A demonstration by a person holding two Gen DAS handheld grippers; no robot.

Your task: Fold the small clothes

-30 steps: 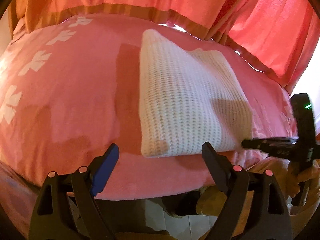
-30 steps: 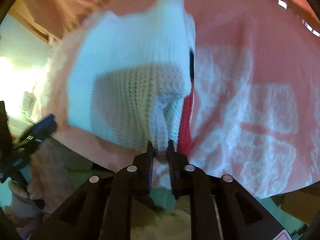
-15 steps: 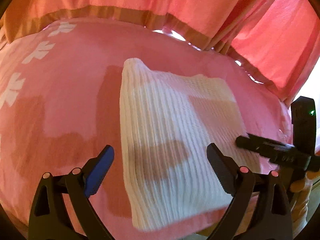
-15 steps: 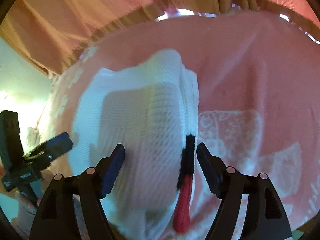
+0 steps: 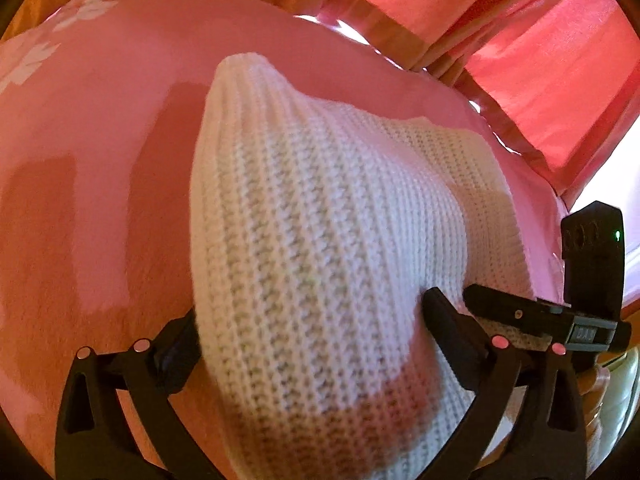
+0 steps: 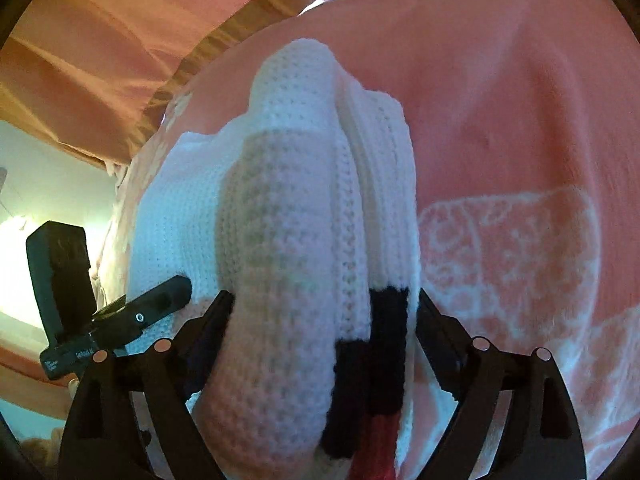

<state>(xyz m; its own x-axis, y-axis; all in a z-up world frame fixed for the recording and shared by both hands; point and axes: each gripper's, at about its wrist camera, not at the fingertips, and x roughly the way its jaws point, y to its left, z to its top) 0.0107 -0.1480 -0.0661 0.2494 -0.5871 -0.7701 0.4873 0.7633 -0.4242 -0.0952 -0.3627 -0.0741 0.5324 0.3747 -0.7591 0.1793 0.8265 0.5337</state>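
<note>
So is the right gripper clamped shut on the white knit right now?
No, the right gripper is opening, its fingers standing clear on either side of the folded white knit.

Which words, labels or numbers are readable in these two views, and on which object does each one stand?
"DAS": small label on the body of the right gripper, in the left wrist view; the letters are faint, so the reading is uncertain.
White print on the body of the left gripper, in the right wrist view: too small and blurred to read.
White knitted garment and pink blanket: no text, only patterns.
</note>
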